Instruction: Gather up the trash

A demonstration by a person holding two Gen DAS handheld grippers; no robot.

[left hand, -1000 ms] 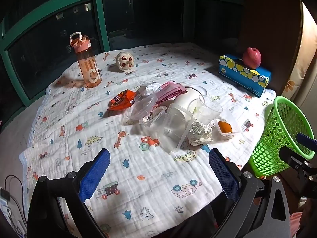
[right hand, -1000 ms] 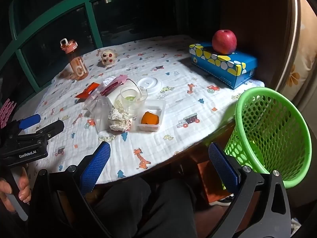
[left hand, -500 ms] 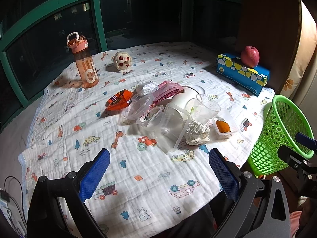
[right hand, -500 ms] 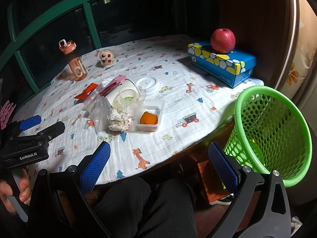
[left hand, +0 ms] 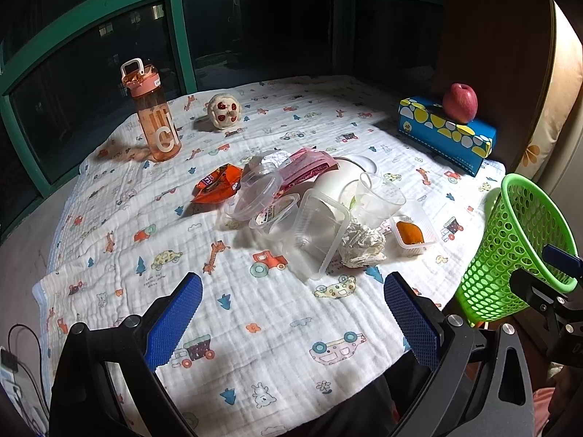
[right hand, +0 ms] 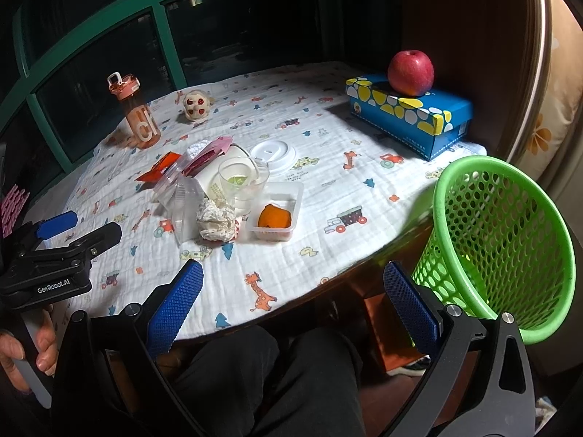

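A heap of trash lies mid-table: clear plastic containers point(left hand: 317, 233), a crumpled tissue point(left hand: 360, 244) point(right hand: 216, 218), a small tray with orange peel point(left hand: 411, 233) point(right hand: 275, 215), a clear cup point(right hand: 242, 178), a white lid point(right hand: 273, 153), and red point(left hand: 218, 184) and pink point(left hand: 306, 167) wrappers. A green mesh basket point(right hand: 503, 225) point(left hand: 517, 236) stands at the table's right edge. My left gripper point(left hand: 291, 279) hovers open and empty over the near cloth, short of the heap. My right gripper point(right hand: 293, 266) is open and empty off the front edge, left of the basket.
An orange water bottle point(left hand: 155, 120) and a small round toy point(left hand: 224, 111) stand at the back left. A red apple point(right hand: 411, 73) rests on a blue box point(right hand: 408, 116) at the back right. The person's legs point(right hand: 269, 375) are below the table edge; a hand point(right hand: 22, 349) holds the left gripper.
Both views shift only slightly. Nothing on the table has moved, and both grippers stay open and empty.
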